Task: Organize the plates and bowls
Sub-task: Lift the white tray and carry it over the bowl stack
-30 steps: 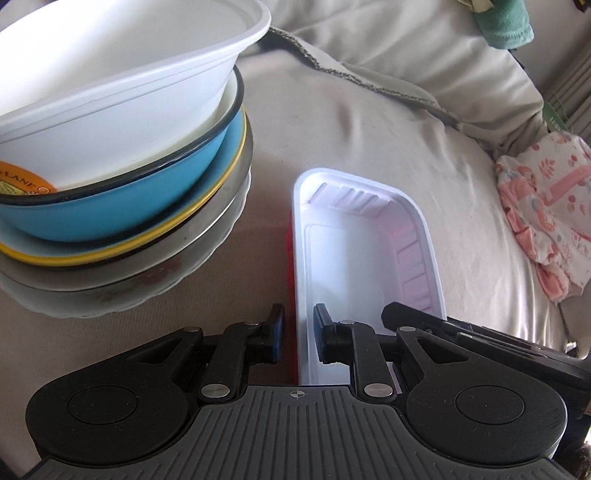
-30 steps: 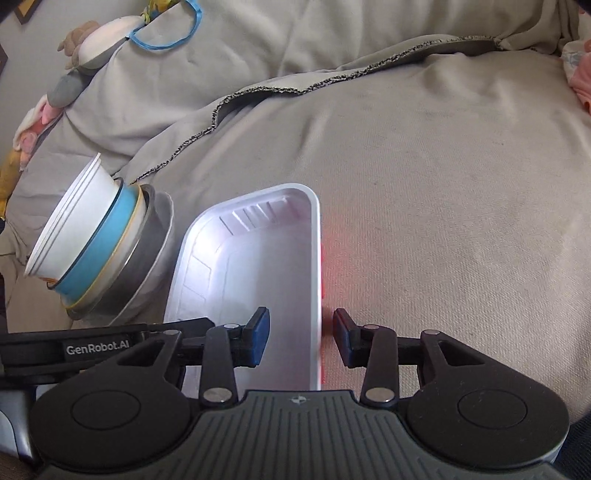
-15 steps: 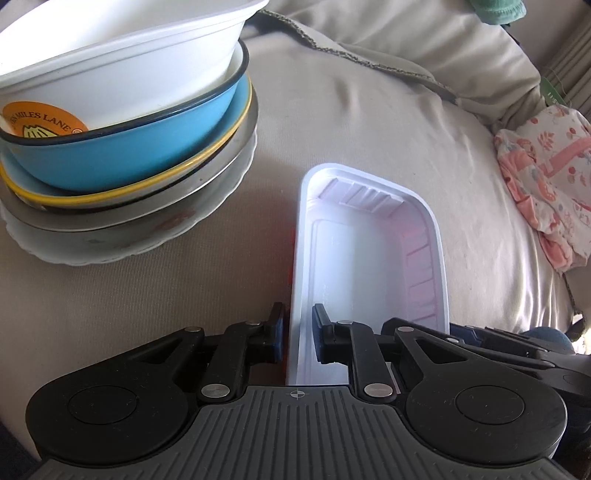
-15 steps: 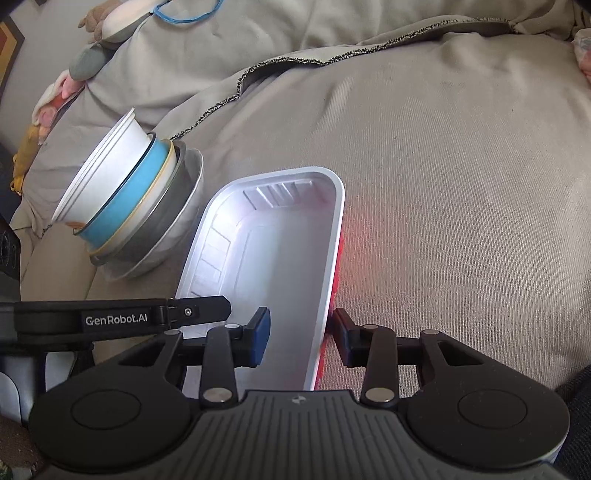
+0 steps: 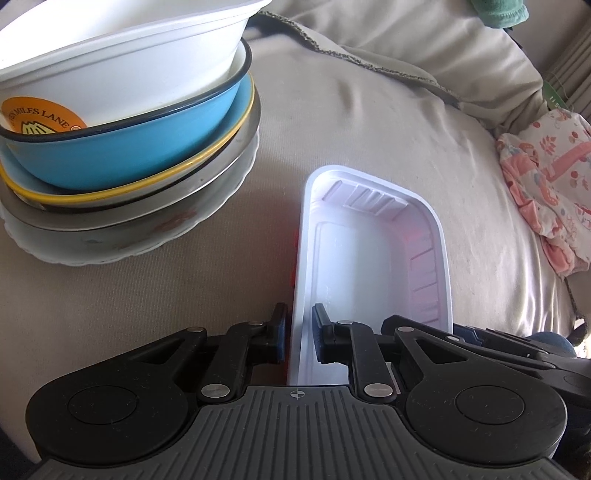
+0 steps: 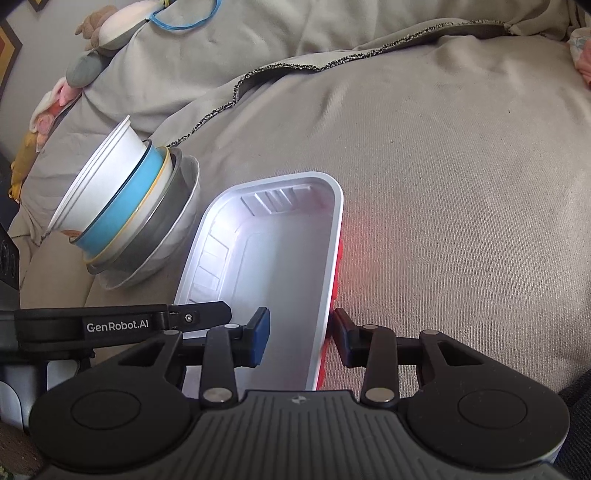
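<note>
A white rectangular tray (image 5: 369,277) with a red outside hangs just above the beige cushion, casting a red glow on the fabric. My left gripper (image 5: 298,326) is shut on its left wall. My right gripper (image 6: 300,328) is shut on its right wall, one pad inside the tray (image 6: 273,266) and one outside. To the left stands a stack: a white bowl (image 5: 129,66) with an orange sticker in a blue bowl (image 5: 129,155), on a yellow-rimmed plate, a metal plate and a white plate (image 5: 147,236). In the right wrist view that stack (image 6: 125,214) is just left of the tray.
The seat is a beige fabric cushion (image 6: 461,184) with a fringed blanket edge (image 6: 295,66) across the back. A pink patterned cloth (image 5: 546,184) lies at the right, a green cloth (image 5: 498,11) above it. Plush toys (image 6: 92,48) lie at the far left.
The tray stays gripped on both walls. The stack has shifted a little higher in the left wrist view and slightly up and right in the right wrist view.
</note>
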